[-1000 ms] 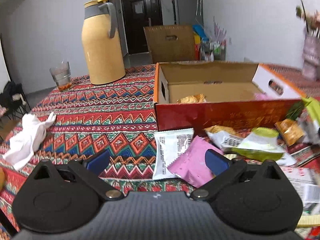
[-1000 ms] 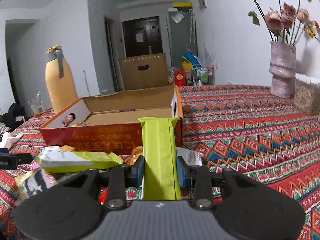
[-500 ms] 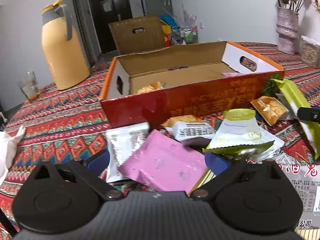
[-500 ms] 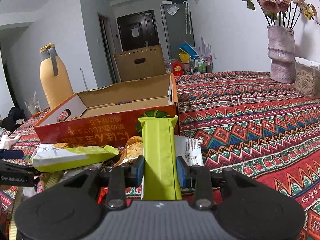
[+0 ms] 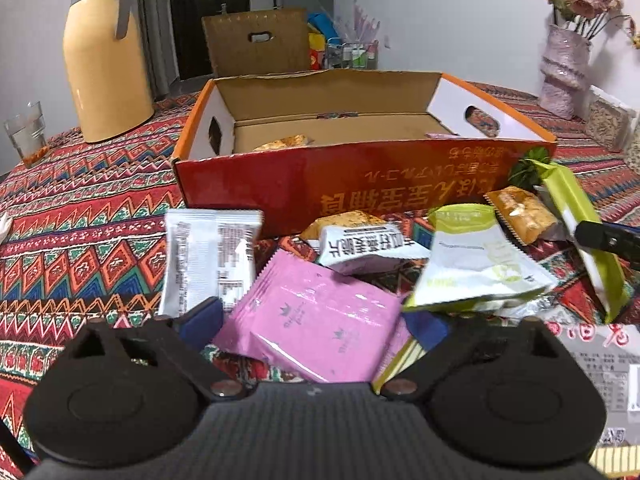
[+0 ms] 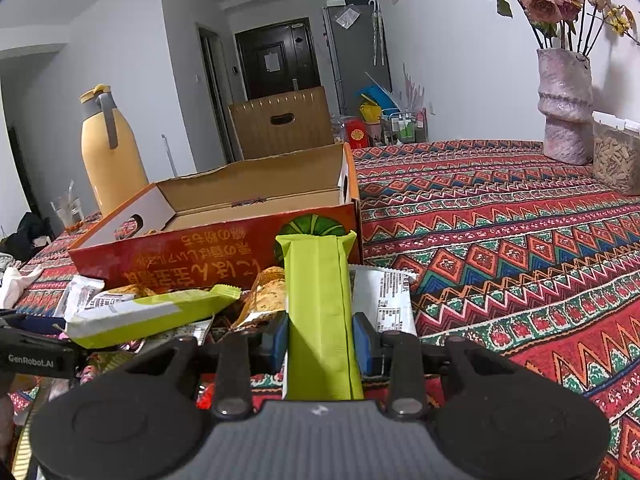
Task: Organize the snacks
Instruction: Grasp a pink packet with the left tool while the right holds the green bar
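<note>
An open red-and-orange cardboard box (image 5: 360,184) (image 6: 200,248) stands on the patterned tablecloth, with a couple of snacks inside. A heap of snack packets lies in front of it. My left gripper (image 5: 312,324) straddles a pink packet (image 5: 320,320); its jaws are closing, and the blue pads (image 5: 200,320) sit right at the packet's edges. Beside it lie a white packet (image 5: 208,256), a green-and-white packet (image 5: 472,264) (image 6: 152,312) and an orange cracker packet (image 5: 520,212). My right gripper (image 6: 320,340) is shut on a long lime-green packet (image 6: 320,304) (image 5: 580,232), held just before the box's right corner.
A yellow thermos (image 5: 104,52) and a glass (image 5: 26,132) stand at the back left. A vase of flowers (image 6: 564,108) and a clear jar (image 6: 616,156) stand at the far right. A brown carton (image 5: 256,40) sits behind the table. A white cloth (image 6: 12,280) lies at the left.
My left gripper swung right and dipped into the packet heap; the pink packet now lies between its jaws, which have narrowed. The right gripper kept its grip on the green packet.
</note>
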### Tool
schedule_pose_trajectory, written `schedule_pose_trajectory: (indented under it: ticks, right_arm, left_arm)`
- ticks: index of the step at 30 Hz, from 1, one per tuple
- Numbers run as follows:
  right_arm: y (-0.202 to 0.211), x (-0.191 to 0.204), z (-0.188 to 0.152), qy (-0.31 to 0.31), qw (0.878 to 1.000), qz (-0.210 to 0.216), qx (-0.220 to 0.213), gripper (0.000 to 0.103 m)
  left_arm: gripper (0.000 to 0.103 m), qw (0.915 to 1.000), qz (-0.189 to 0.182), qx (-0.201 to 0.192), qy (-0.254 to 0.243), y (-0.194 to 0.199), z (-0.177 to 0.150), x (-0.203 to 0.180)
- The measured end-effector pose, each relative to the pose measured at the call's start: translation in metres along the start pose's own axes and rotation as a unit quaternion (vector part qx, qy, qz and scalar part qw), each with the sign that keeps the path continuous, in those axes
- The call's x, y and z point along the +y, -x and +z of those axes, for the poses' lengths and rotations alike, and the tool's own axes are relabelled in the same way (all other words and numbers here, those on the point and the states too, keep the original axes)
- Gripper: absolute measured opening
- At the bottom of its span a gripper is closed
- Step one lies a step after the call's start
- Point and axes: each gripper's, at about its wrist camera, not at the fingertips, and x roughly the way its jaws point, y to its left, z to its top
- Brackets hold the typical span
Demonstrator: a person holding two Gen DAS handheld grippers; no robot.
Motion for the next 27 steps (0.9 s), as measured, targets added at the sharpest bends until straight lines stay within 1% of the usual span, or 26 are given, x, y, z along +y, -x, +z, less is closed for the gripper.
schedule_pose_trajectory:
  ticks: [1, 3, 6, 9, 15, 17, 19, 21, 27]
  right_arm:
    - [0.000, 0.000, 0.000, 0.000, 1.000, 0.000, -0.001, 0.033]
    - [0.000, 0.000, 0.000, 0.000, 1.000, 0.001, -0.002, 0.033]
    - [0.002, 0.000, -0.001, 0.001, 1.000, 0.002, -0.003, 0.033]
    - [0.002, 0.001, -0.001, 0.001, 1.000, 0.003, -0.004, 0.033]
    - [0.003, 0.001, -0.001, 0.001, 1.000, 0.003, -0.005, 0.033]
    - [0.003, 0.001, -0.001, 0.001, 1.000, 0.004, -0.004, 0.033]
    - [0.003, 0.001, -0.001, 0.001, 1.000, 0.004, -0.004, 0.033]
    - [0.003, 0.001, -0.001, 0.001, 1.000, 0.004, -0.005, 0.033]
    - [0.006, 0.003, -0.001, 0.001, 1.000, 0.006, -0.008, 0.033]
  left_arm:
    - [0.083, 1.0000, -0.003, -0.003, -0.003, 0.003, -0.001, -0.001]
    - [0.078, 0.9999, -0.006, -0.006, -0.008, 0.006, -0.003, -0.002]
    - [0.077, 1.0000, -0.005, -0.008, -0.004, 0.011, -0.004, -0.002]
    - [0.078, 0.9999, -0.004, -0.012, -0.003, 0.014, -0.003, -0.001]
    - [0.087, 0.9999, -0.004, 0.005, -0.014, 0.001, 0.000, -0.007]
    - [0.088, 0.9999, -0.010, 0.010, -0.010, -0.001, -0.001, -0.005]
    - [0.076, 0.9998, -0.012, 0.010, -0.011, 0.000, -0.001, -0.005]
    - [0.071, 0.9998, -0.013, 0.007, -0.014, 0.002, -0.003, -0.005]
    - [0.064, 0.9999, -0.006, -0.002, -0.014, 0.014, -0.007, -0.005]
